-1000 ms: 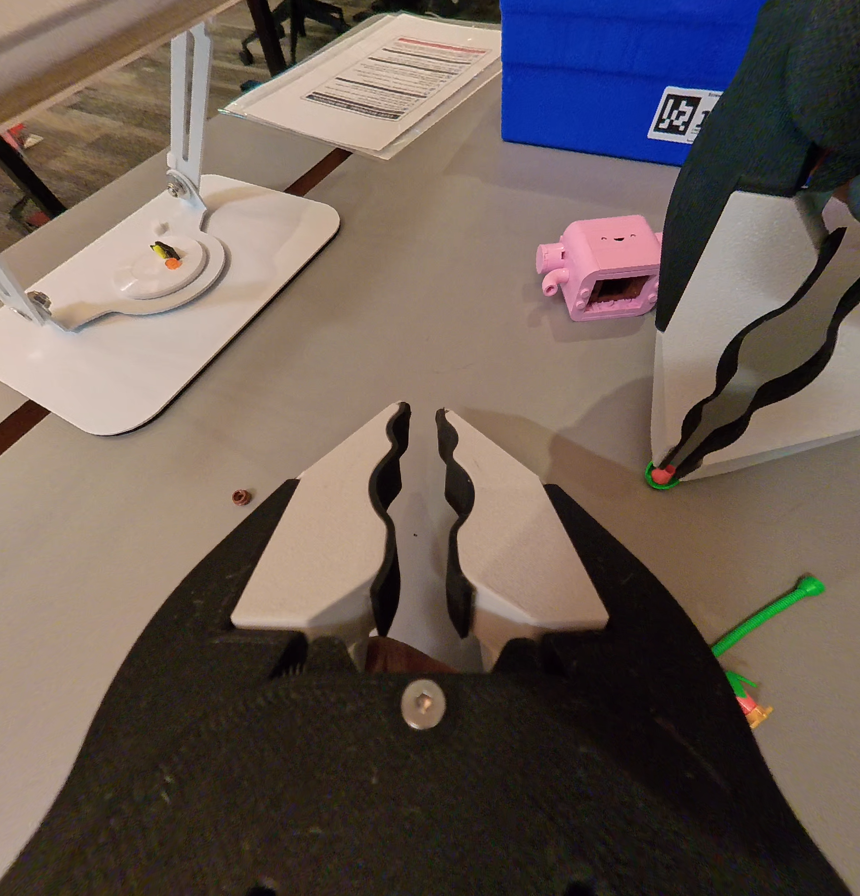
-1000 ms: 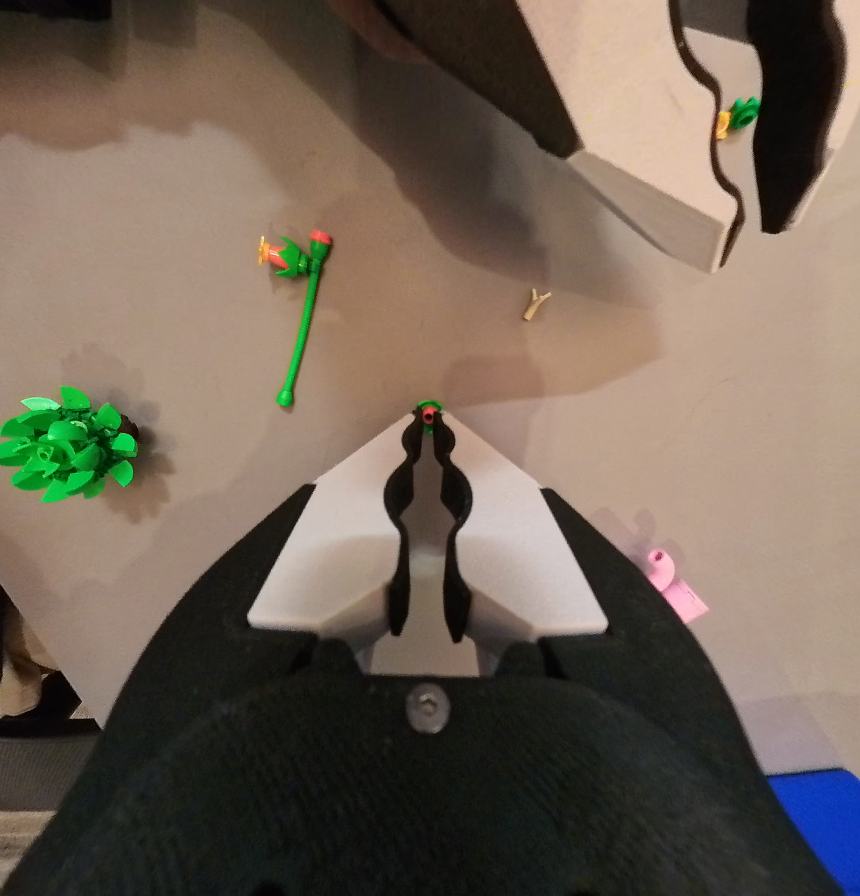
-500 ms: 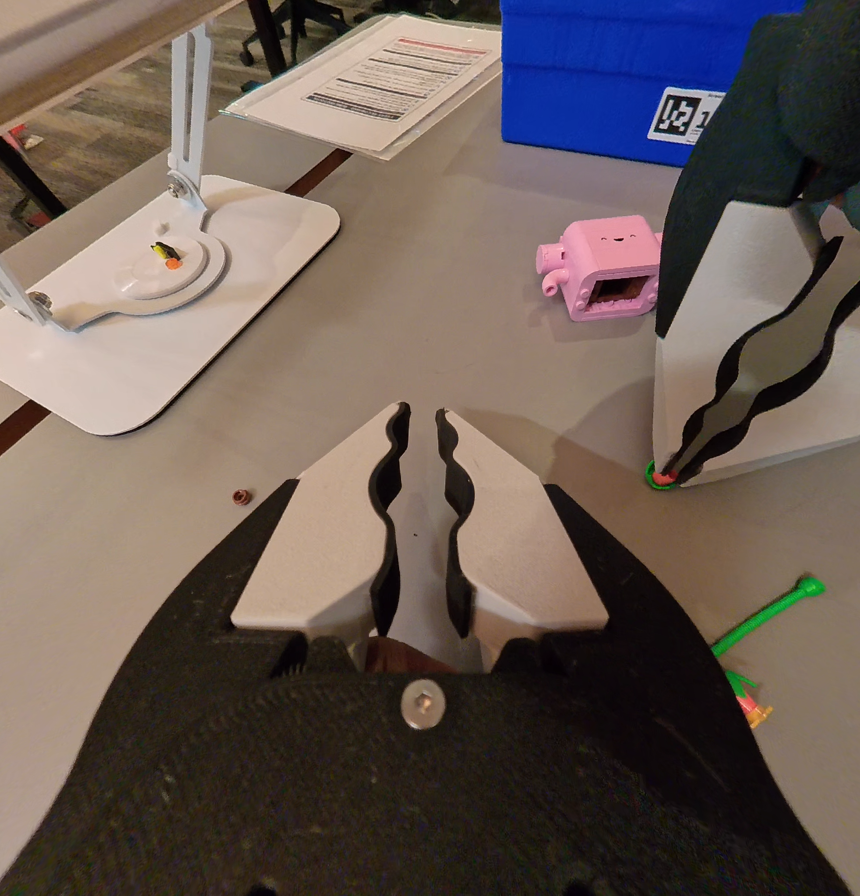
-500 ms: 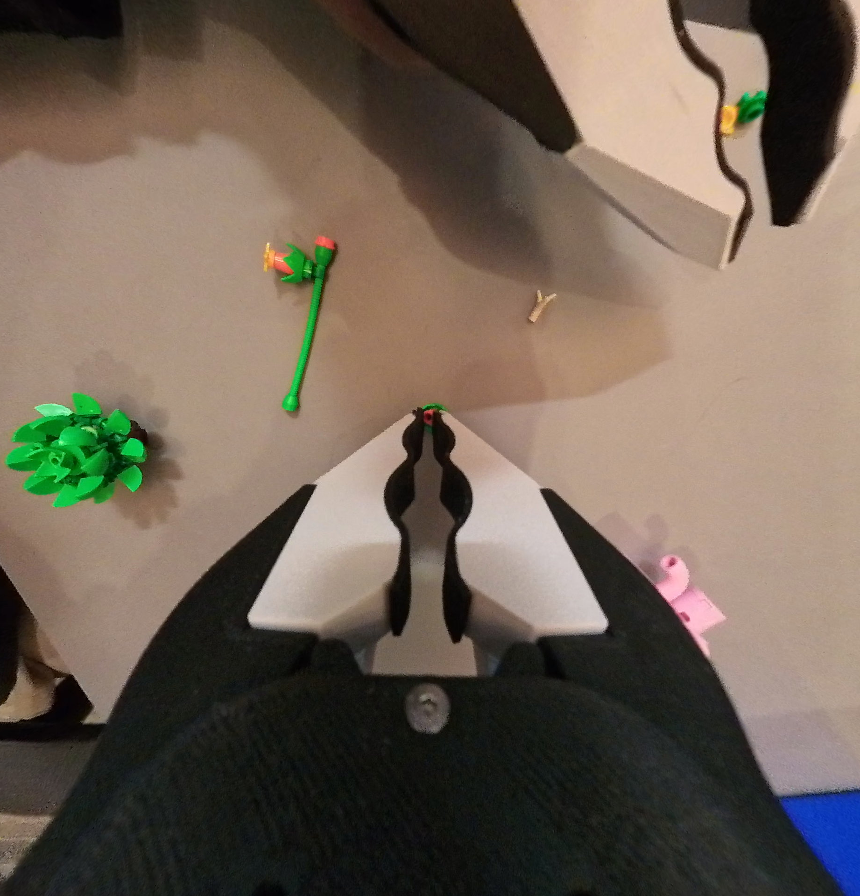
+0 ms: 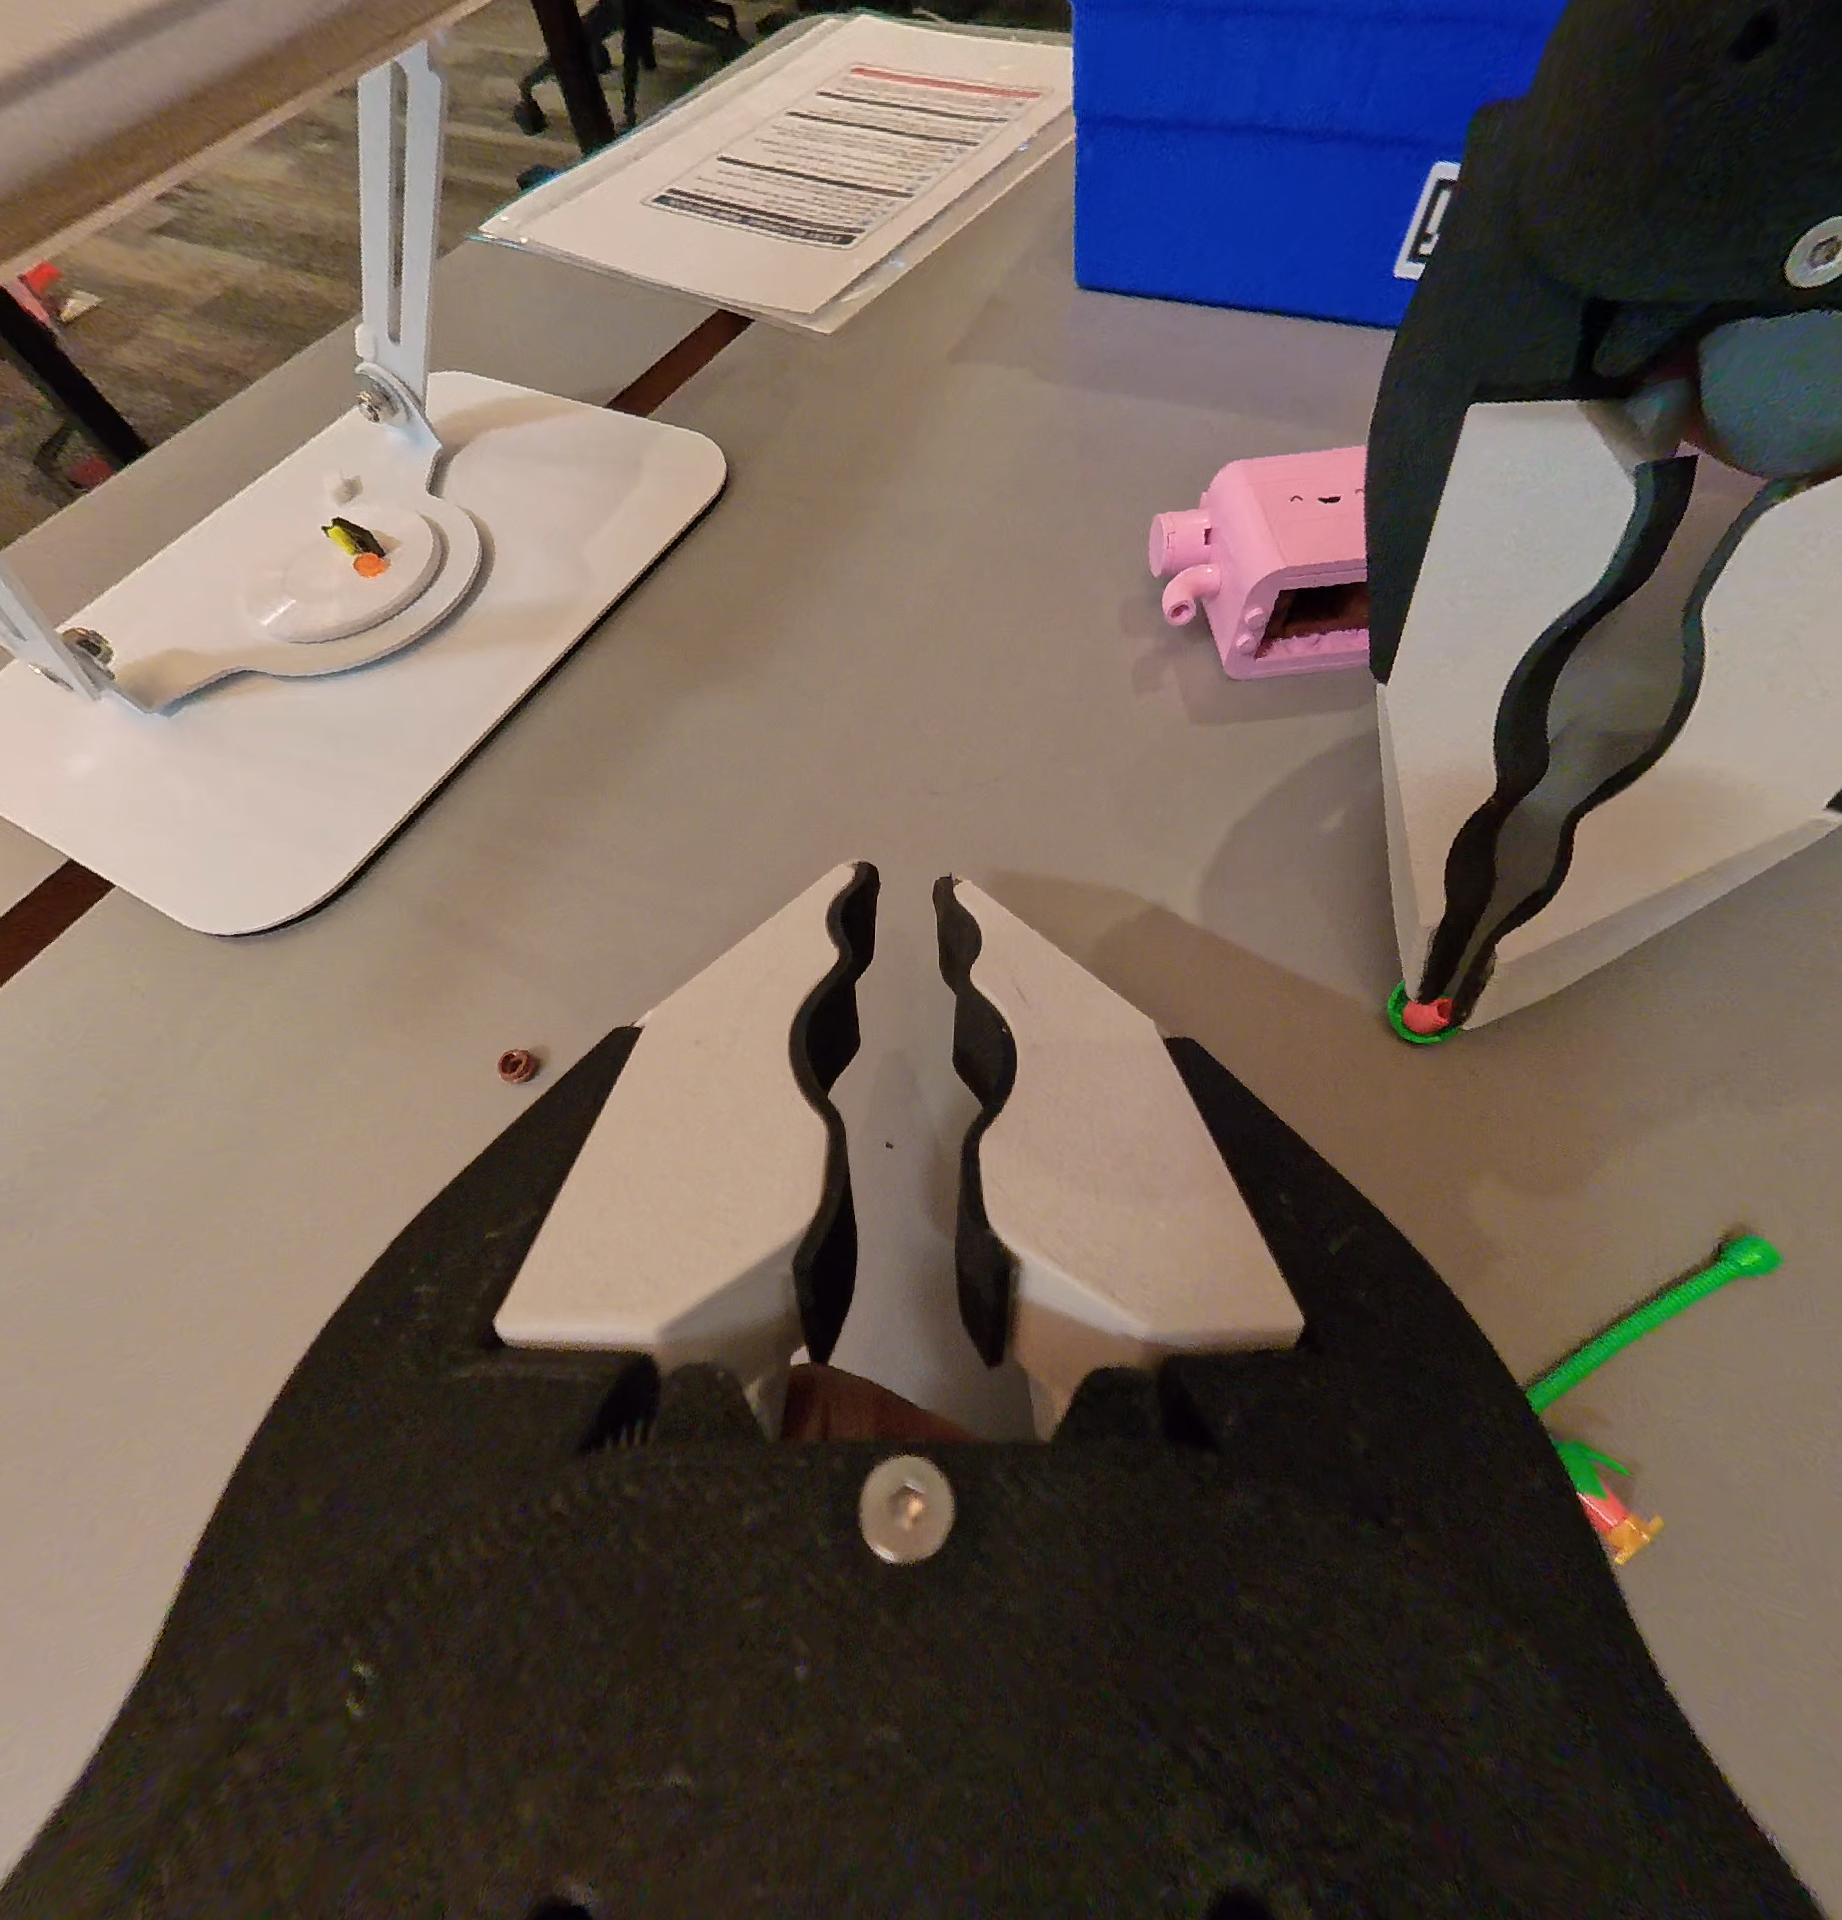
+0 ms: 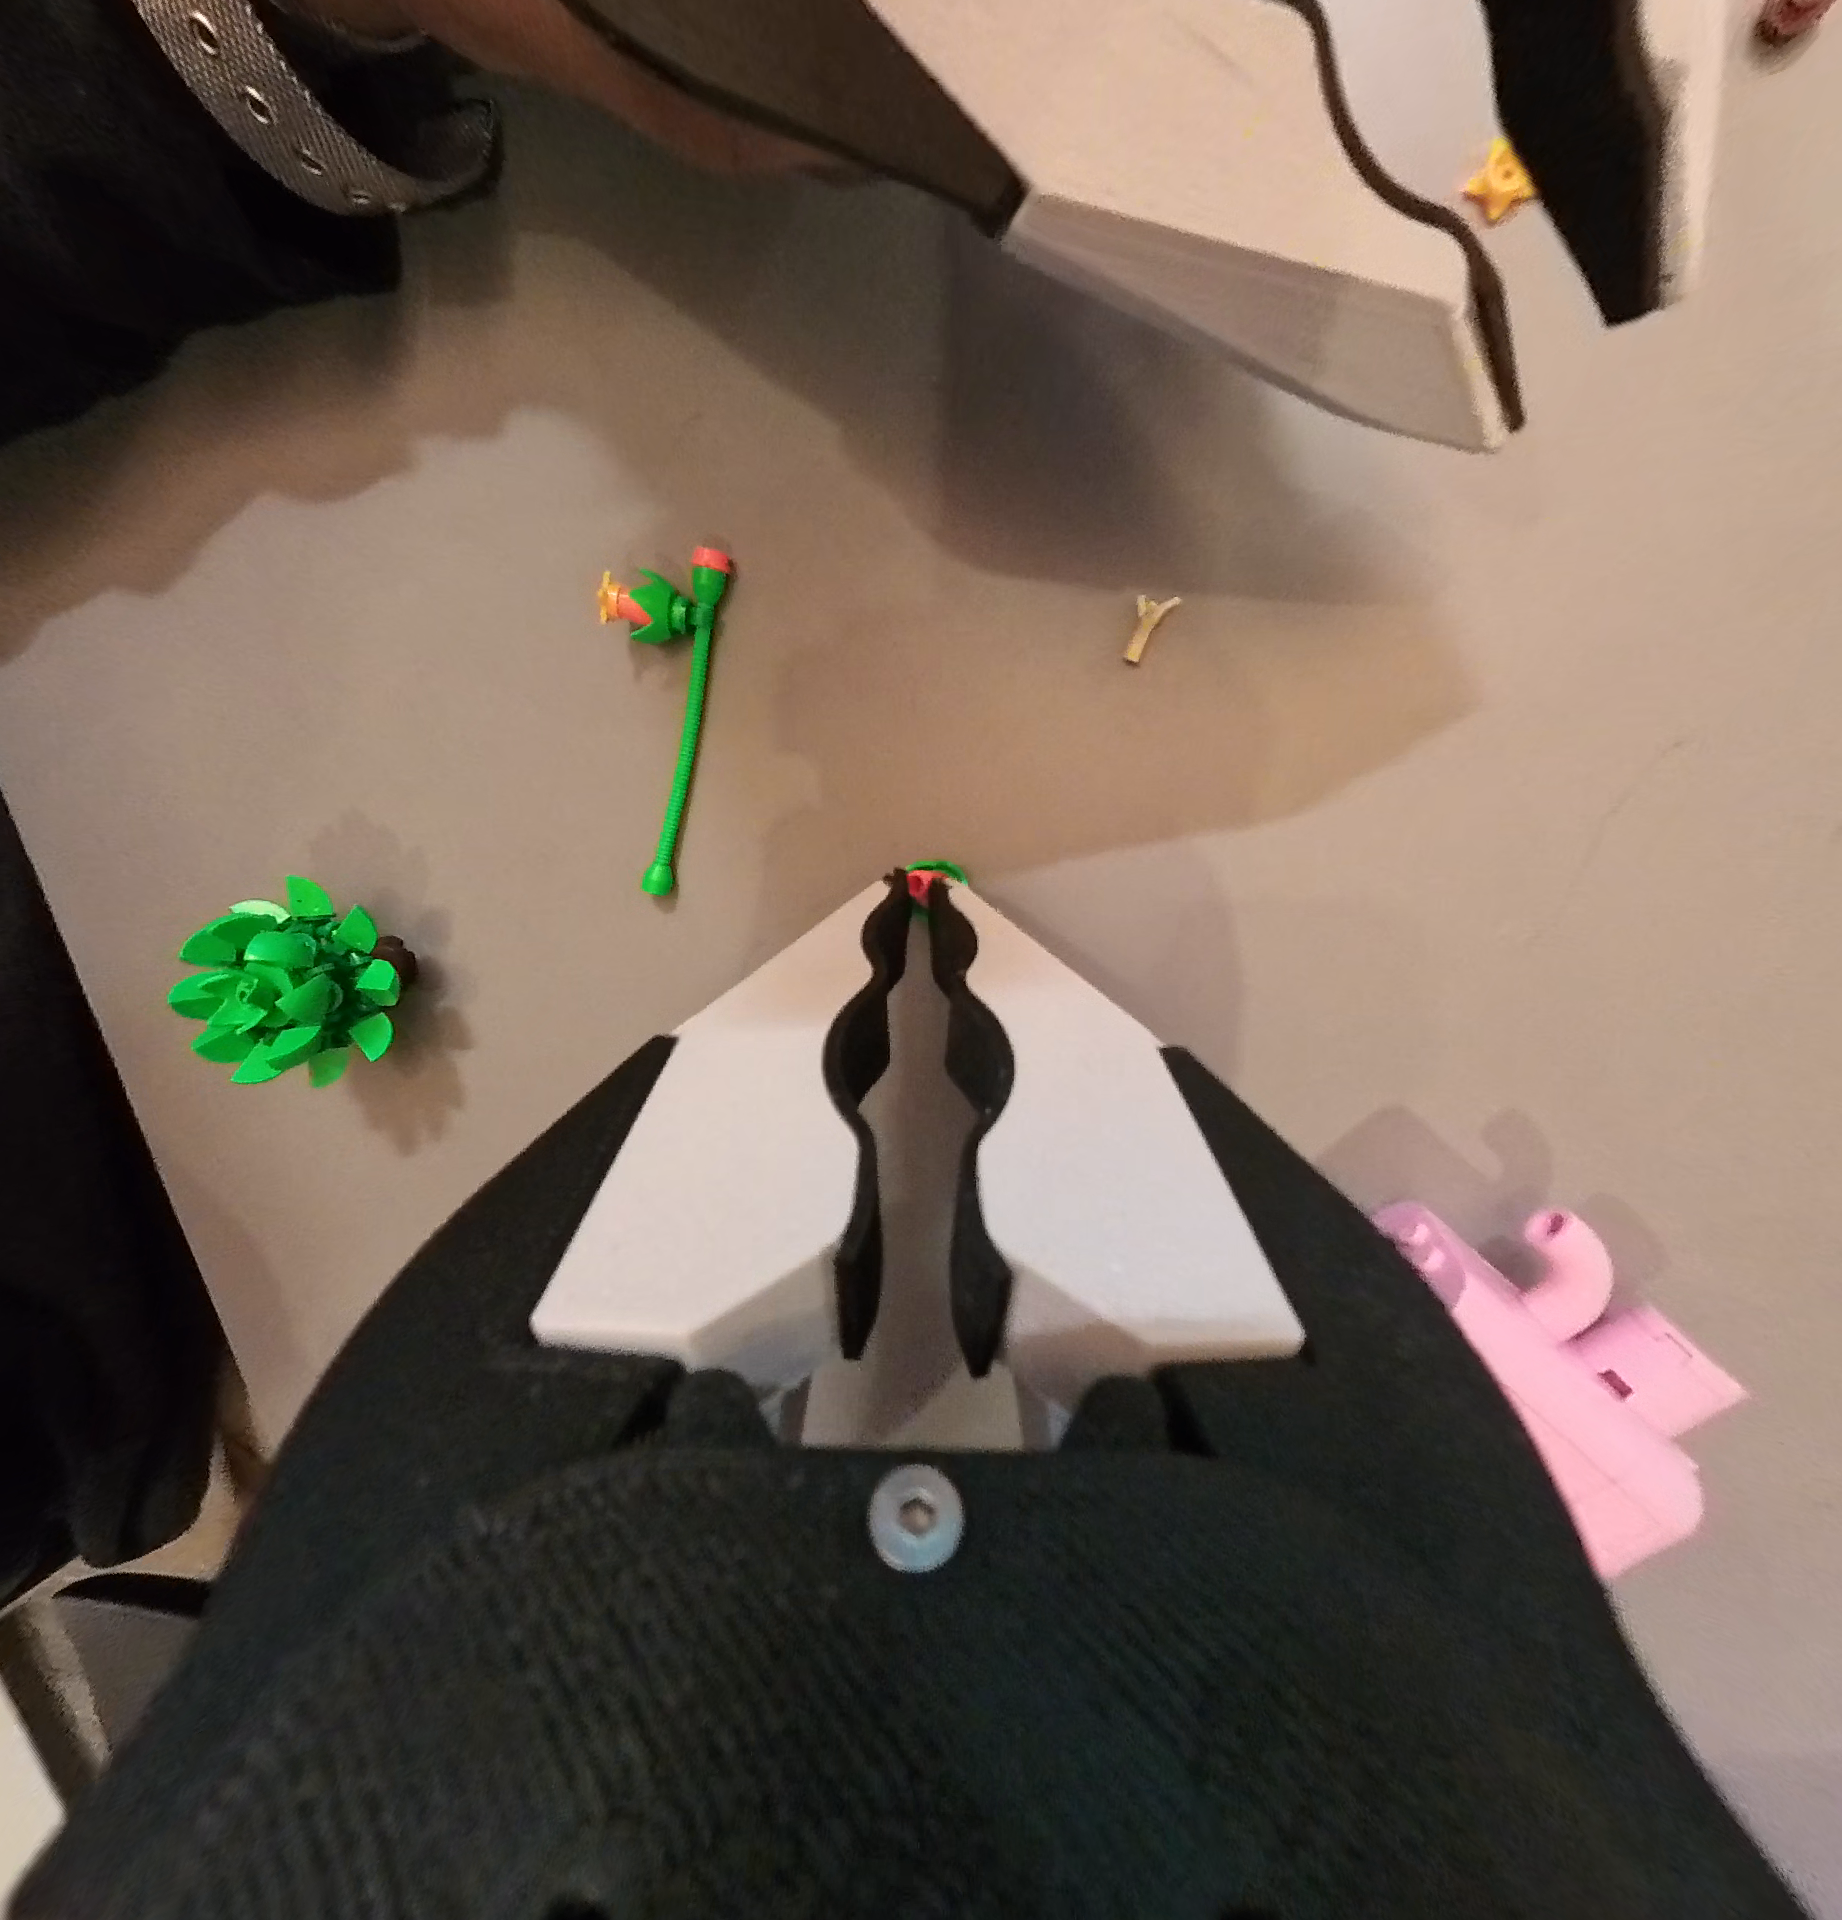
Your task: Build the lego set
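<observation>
Lego piece in hand: a tiny red stud seated in a green round base (image 5: pixel 1424 1018), pinched at the very tips of my right gripper (image 6: pixel 925 885), which points straight down so the piece touches the grey table (image 5: pixel 896 644).
Right gripper state: jaws closed on that red-and-green piece; only the tips meet, and the wavy black pads behind them stay apart.
Left gripper: my left gripper (image 5: pixel 904 894) hovers low over bare table, jaws slightly parted, holding nothing.
Doing this step well: I judge the piece is being pressed or picked up. I would keep the tips square on the stud and move straight up and down, because so small a part could twist out sideways.
Near the right gripper: a green ribbed stem with a red bud and a small orange-tipped flower (image 6: pixel 688 717) lies flat on the table, apart from the held piece.
Leafy cluster: a bright green bush of glossy pointed leaves (image 6: pixel 288 982), lying to the left in the right wrist view.
Pink build: a smooth, boxy pink pig-like model (image 5: pixel 1270 566) lying on the table, farther off.
Loose bits: a tan forked twig piece (image 6: pixel 1145 629) and a brown ring (image 5: pixel 517 1065).
Far edge: white metal stand base (image 5: pixel 273 748), blue bin (image 5: pixel 1260 166), laminated sheet (image 5: pixel 792 177).
</observation>
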A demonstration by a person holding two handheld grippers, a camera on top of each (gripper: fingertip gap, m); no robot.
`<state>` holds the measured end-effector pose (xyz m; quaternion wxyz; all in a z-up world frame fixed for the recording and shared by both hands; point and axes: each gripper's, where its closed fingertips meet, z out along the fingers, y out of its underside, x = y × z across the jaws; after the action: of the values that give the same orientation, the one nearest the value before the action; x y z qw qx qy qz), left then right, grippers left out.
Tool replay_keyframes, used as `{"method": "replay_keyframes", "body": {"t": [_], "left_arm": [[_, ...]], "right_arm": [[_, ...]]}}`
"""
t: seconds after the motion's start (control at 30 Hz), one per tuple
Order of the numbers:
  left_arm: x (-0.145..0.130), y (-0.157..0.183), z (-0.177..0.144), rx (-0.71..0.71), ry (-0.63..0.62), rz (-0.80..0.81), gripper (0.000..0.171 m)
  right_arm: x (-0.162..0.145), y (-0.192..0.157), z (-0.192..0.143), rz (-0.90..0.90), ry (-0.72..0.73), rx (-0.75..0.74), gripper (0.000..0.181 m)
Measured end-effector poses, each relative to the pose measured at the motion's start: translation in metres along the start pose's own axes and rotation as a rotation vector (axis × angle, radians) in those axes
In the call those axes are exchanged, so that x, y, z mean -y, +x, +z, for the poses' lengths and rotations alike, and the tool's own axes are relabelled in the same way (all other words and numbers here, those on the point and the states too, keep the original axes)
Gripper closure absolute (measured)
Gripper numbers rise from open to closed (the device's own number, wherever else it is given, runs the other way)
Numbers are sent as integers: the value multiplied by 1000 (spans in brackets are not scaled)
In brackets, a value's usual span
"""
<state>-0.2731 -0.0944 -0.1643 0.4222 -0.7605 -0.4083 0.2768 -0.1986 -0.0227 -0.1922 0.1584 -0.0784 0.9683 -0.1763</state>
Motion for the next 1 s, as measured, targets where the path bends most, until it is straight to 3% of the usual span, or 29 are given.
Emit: {"method": "replay_keyframes", "body": {"t": [0.3,0.4,0.5,0.67,1.0], "left_arm": [[-1,0,1,2,-6,5,162],[-1,0,1,3,-6,8,162],[-1,0,1,3,-9,8,162],[-2,1,2,6,-19,18,162],[-5,3,4,23,-44,56,163]], "right_arm": [[0,0,0,-33,-7,-25,178],[1,-1,1,-107,11,-96,160],[7,-9,1,-100,103,-112,155],[2,2,2,-131,161,-242,155],[-1,8,8,-97,237,-243,169]]}}
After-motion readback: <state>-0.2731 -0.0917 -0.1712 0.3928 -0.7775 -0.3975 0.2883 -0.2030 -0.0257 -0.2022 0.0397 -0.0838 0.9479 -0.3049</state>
